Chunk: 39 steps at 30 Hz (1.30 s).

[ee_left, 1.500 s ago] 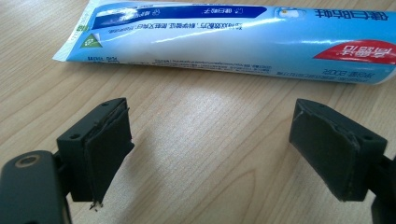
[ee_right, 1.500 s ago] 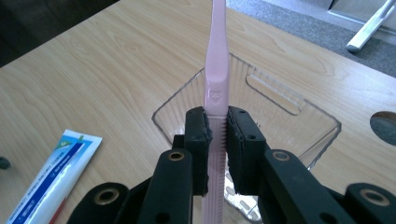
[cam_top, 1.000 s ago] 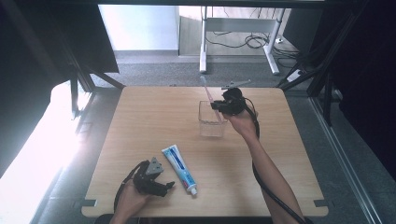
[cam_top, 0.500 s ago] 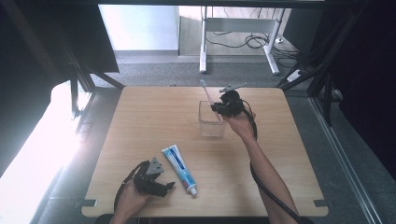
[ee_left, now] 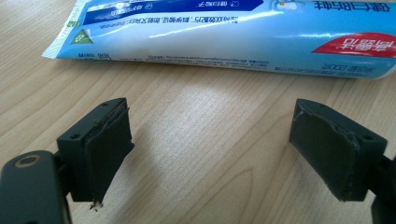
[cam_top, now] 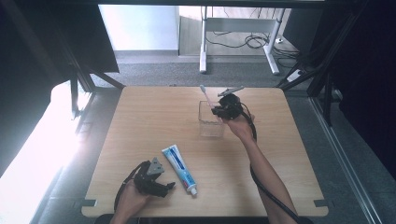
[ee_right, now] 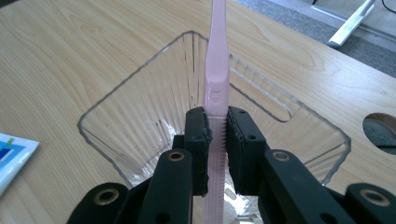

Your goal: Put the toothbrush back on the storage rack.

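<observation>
Right tongs clamped on pink toothbrush, held upright over clear cup, not yet dropped in. Left tongs apart, empty, near toothpaste tube, well short of cup on counter.

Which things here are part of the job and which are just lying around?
In the job:
- toothbrush, clamped in the right gripper
- clear cup under it

Lying about:
- toothpaste on the table, by the open, empty left gripper
</observation>
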Each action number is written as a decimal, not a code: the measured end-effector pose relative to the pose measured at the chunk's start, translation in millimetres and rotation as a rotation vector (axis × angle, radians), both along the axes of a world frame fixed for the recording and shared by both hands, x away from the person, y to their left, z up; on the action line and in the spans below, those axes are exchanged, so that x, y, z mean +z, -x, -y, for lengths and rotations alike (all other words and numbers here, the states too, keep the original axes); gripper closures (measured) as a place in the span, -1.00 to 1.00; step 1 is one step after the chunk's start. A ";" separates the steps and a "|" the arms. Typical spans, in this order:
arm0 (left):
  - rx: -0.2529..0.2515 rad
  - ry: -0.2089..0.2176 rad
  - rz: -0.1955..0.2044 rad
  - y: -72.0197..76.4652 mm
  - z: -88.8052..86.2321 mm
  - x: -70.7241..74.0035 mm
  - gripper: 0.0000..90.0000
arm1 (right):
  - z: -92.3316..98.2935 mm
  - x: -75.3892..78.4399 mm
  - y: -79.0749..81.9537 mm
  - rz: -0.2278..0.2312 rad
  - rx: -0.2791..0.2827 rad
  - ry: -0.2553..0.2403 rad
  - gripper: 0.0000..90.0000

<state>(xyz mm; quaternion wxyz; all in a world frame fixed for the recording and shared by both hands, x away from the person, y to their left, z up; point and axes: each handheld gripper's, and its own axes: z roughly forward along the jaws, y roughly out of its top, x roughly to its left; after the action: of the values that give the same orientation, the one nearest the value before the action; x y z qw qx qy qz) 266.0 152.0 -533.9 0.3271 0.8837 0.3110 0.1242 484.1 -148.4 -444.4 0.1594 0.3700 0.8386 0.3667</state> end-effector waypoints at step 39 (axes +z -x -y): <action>-0.007 -0.008 -0.006 -0.2 1.9 -0.8 -0.71 | -13.2 -16.1 -6.9 -0.122 0.052 0.186 0.83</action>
<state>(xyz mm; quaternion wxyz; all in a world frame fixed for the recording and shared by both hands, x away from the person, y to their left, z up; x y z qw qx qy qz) 266.2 150.1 -534.7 0.3228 0.8865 0.3085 0.1217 491.0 -135.2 -460.5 0.1321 0.3534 0.8865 0.2680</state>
